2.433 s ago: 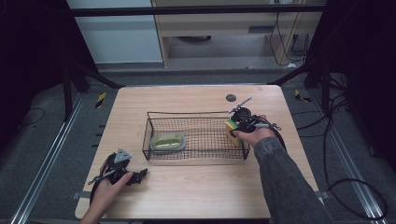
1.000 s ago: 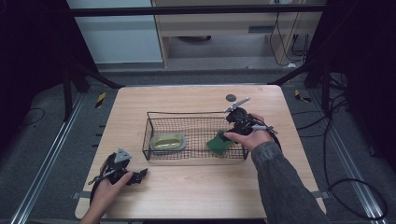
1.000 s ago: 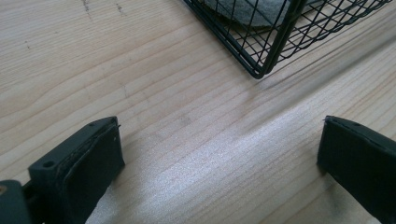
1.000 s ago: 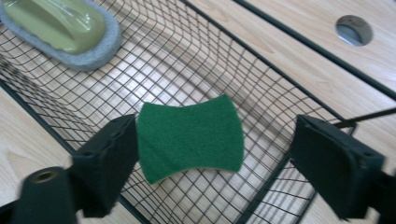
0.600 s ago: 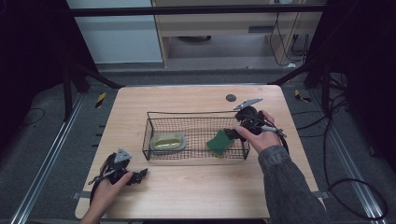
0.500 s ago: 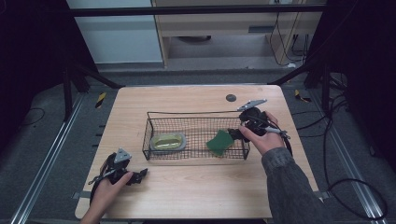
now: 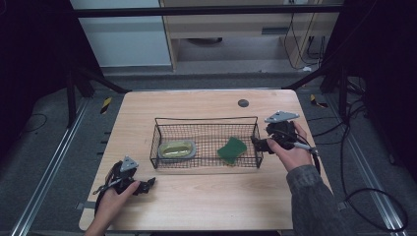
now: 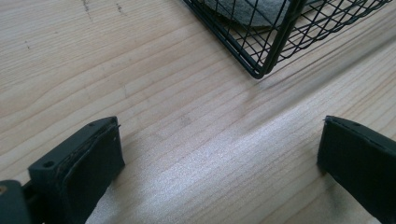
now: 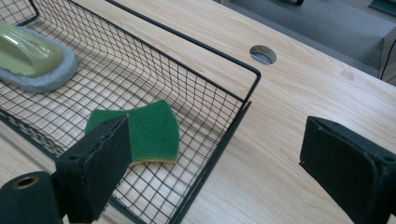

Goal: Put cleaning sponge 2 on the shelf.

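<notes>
Green sponge (image 7: 232, 149) lies flat on the mesh floor at the right end of the wire basket (image 7: 206, 119), close to the right end wall, not touching the other item. In the right gripper view the sponge (image 9: 140, 130) shows its green scouring face up with a thin yellow layer at the near edge; waisted outline, long axis running roughly along the basket's length.

Right gripper (image 7: 260, 144) sits just outside the basket's right end wall, near the right edge of the tabletop. Jaws stand wide apart, nothing between them — in its own view one jaw overlaps the sponge's near corner, but only by line of sight; the basket rim (image 9: 219, 154) lies between. Sponge is therefore free, resting in the basket.

Left gripper (image 7: 142, 185) rests near the front-left corner of the tabletop, jaws spread and empty, facing the basket's front-left corner (image 8: 261, 70) from a short way off.

Also in the basket, left end: a scrubber with a pale green handle on a grey pad (image 7: 178, 149), well apart from the sponge.

Key relation: sponge lies to the left of the right gripper, across the end wall — the right hand is far nearer than the left. Judgement: placing looks complete; any re-grasp would have to come over the rim from above.
</notes>
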Demonstrator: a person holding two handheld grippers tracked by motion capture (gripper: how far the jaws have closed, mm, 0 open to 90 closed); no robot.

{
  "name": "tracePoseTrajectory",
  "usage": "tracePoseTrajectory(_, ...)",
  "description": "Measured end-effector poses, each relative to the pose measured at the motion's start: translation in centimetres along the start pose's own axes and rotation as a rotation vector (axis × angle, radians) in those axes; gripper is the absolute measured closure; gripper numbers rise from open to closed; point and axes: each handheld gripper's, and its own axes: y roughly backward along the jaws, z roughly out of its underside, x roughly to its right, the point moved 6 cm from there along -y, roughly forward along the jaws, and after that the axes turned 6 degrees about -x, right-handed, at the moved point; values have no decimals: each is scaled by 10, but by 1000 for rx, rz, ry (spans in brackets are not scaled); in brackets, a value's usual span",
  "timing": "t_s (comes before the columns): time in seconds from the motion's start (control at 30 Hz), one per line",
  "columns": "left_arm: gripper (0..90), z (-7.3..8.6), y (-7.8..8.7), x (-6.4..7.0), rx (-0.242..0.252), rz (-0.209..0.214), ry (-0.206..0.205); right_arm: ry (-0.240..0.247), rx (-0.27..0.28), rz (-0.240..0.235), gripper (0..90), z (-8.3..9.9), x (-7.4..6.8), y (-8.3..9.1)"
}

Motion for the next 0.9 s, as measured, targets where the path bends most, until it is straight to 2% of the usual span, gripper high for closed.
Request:
tracePoseTrajectory(0.07, 0, 0, 0, 0, 0, 0, 0, -2, 18, 6, 94, 10, 3, 6)
tracePoseTrajectory(0.23, 0, 0, 0, 0, 0, 0, 0, -11, 21, 16, 93, 26, 8, 9)
tracePoseTrajectory(0.43, 0, 0, 0, 0, 0, 0, 1, -66, 18, 27, 92, 50, 22, 6)
tracePoseTrajectory(0.83, 0, 0, 0, 0, 0, 1, 0, -108, -28, 50, 92, 72, 39, -7)
tracePoseTrajectory(0.9, 0, 0, 0, 0, 0, 1, 1, -132, -39, 41, 92, 76, 41, -11)
